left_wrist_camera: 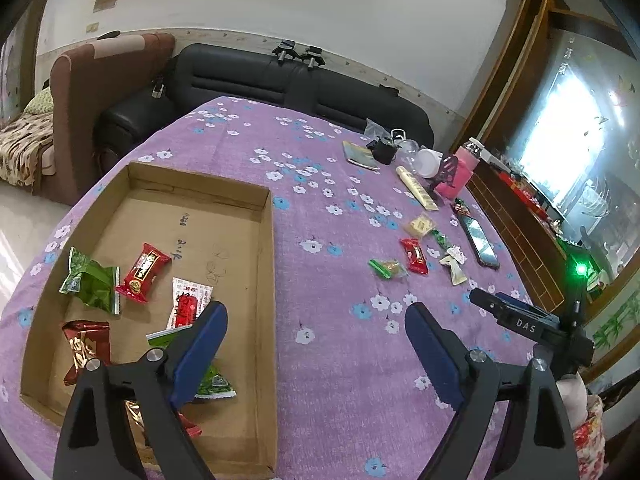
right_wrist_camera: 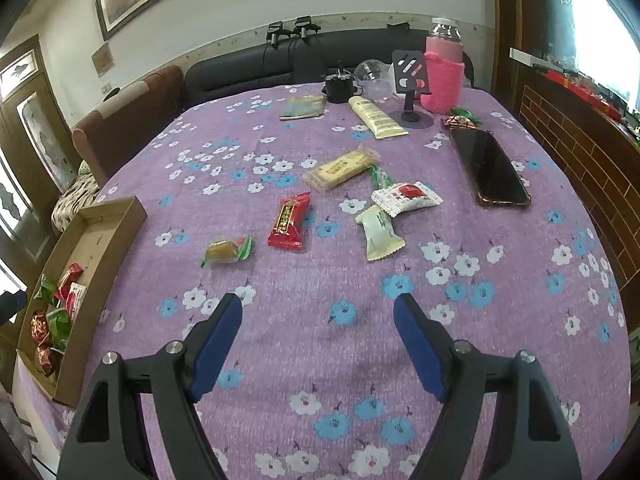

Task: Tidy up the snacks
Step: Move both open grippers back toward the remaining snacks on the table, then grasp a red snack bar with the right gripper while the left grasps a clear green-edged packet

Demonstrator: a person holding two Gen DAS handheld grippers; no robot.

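A shallow cardboard box (left_wrist_camera: 264, 280) lies on the purple flowered tablecloth and holds several wrapped snacks, among them a red packet (left_wrist_camera: 142, 273) and a green one (left_wrist_camera: 91, 285). My left gripper (left_wrist_camera: 316, 322) is open and empty, its left finger over the box's right side. The box also shows in the right wrist view (right_wrist_camera: 120, 216) at far left. My right gripper (right_wrist_camera: 318, 310) is open and empty above bare cloth. Ahead of it lie loose snacks: a red packet (right_wrist_camera: 289, 222), a green-ended candy (right_wrist_camera: 227, 251), a pale green bar (right_wrist_camera: 379, 234), a white-red packet (right_wrist_camera: 406, 196), a yellow cracker pack (right_wrist_camera: 342, 169).
A phone (right_wrist_camera: 490, 168) lies right of the snacks. At the table's far side stand a pink-sleeved bottle (right_wrist_camera: 443, 76), a phone stand (right_wrist_camera: 410, 80), a cream tube (right_wrist_camera: 376, 117), a black cup (right_wrist_camera: 338, 86) and a booklet (right_wrist_camera: 303, 107). A black sofa (left_wrist_camera: 256, 80) stands behind.
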